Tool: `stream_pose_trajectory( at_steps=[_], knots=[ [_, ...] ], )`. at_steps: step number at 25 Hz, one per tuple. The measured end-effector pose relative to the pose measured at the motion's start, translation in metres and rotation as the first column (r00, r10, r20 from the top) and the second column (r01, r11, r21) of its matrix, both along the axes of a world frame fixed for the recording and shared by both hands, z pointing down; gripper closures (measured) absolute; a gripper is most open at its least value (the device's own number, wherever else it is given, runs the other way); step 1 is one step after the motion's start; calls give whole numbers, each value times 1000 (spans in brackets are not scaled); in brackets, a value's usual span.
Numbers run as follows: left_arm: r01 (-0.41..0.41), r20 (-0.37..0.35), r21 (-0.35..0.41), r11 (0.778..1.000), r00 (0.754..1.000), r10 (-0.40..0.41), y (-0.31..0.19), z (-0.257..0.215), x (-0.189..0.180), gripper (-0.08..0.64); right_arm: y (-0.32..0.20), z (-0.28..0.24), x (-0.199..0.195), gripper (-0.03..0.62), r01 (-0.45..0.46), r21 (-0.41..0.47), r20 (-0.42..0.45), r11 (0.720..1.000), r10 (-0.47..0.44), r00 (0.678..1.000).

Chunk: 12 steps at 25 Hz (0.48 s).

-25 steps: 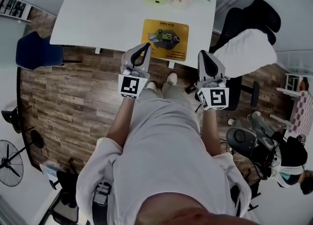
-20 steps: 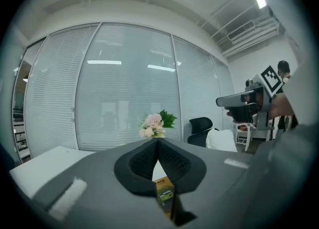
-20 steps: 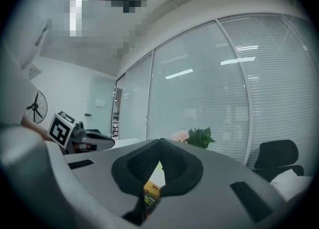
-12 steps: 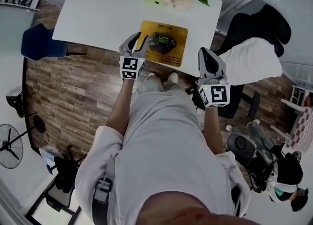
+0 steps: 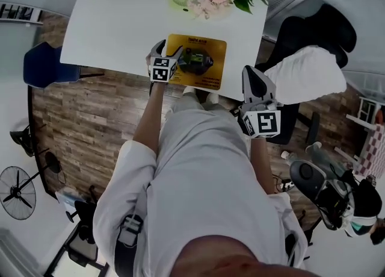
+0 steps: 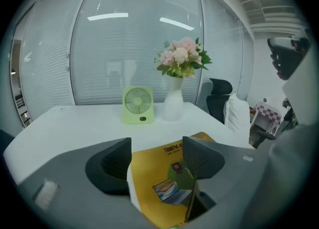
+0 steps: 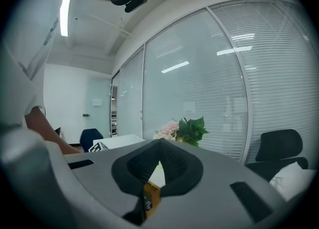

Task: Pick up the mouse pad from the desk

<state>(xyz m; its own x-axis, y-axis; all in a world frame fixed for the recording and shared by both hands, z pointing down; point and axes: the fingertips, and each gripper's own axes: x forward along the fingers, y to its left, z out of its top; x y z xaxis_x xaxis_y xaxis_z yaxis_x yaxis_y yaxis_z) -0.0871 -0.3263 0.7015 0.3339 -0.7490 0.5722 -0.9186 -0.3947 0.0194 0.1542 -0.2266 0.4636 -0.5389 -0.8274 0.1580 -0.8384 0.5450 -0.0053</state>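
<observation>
The yellow mouse pad (image 5: 198, 65) with a printed picture lies flat near the front edge of the white desk (image 5: 114, 29). My left gripper (image 5: 163, 53) is low at the pad's near left edge. Its jaws are opening and stand wide apart. In the left gripper view the mouse pad (image 6: 162, 185) shows in the gap of the left gripper (image 6: 155, 161), and no pad presses on it. My right gripper (image 5: 249, 74) hangs off the desk's front right edge with its jaws together. The right gripper (image 7: 160, 148) holds nothing; a strip of the mouse pad (image 7: 151, 196) shows below its jaws.
At the desk's back stand a green desk fan (image 6: 138, 104) and a white vase of flowers (image 6: 180, 66). A black office chair with a white cushion (image 5: 304, 68) is to the right, a blue chair (image 5: 45, 65) to the left. A floor fan (image 5: 15, 194) stands on the wooden floor.
My left gripper went forward and down from above the floor to the pad's left edge, and its jaws opened. The right gripper shifted only slightly and stayed shut.
</observation>
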Motion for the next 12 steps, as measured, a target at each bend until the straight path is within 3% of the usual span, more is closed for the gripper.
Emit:
stream_pose_trajectory(
  at_steps=[7,12],
  knots=[
    [20,46,-178,984,999,-12,-21,67,-15,258,-11,2,-23,594,-10,-24,-21,1000,9,1000],
    [30,79,-214,976,997,-13,-31,90,-26,291,-17,1,-30,594,-20,-34,-51,999,18,999]
  ],
)
